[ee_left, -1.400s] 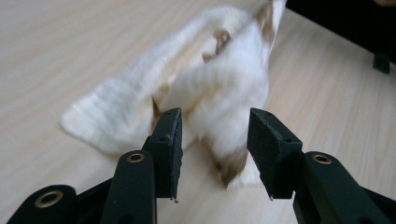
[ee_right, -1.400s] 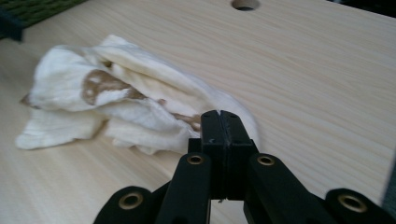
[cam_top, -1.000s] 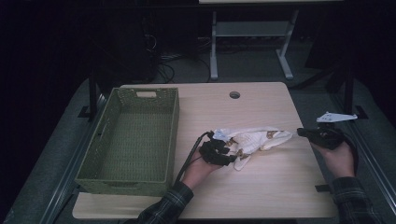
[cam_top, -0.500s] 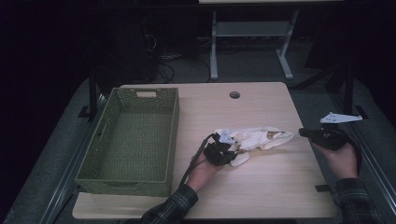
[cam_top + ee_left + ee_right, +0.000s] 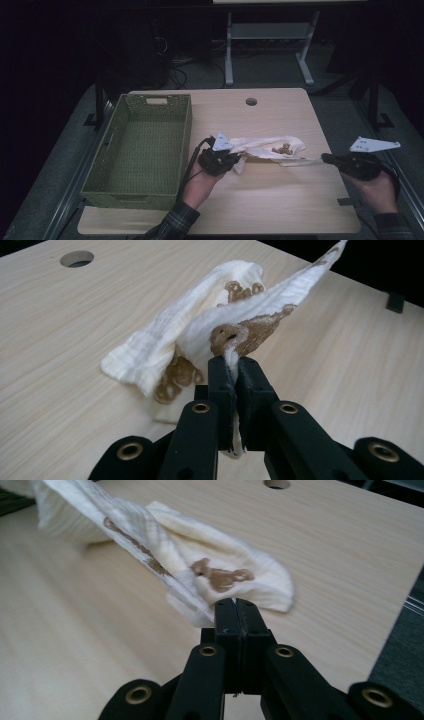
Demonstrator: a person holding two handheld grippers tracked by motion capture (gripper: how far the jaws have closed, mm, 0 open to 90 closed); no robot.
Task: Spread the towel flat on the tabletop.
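Note:
A cream cloth (image 5: 270, 146) with brown printed figures lies across the middle of the wooden table (image 5: 280, 200). My left gripper (image 5: 235, 160) is shut on the cloth's left end. In the left gripper view the jaws (image 5: 234, 366) pinch a brown-printed fold of the cloth (image 5: 200, 325), lifted a little off the wood. My right gripper (image 5: 325, 158) sits at the table's right edge, shut on a thin corner of the cloth that is drawn out toward it. The right gripper view shows that gripper (image 5: 236, 606) closed on the hem of the cloth (image 5: 240, 575).
A green woven basket (image 5: 186, 135) stands on the left half of the table, close to my left hand. A round cable hole (image 5: 251, 101) is near the far edge. The table's right edge lies just beyond my right hand, with dark floor around.
My left gripper has closed on the cloth's left end and risen slightly. My right hand has pulled right, drawing the cloth out into a longer strip.

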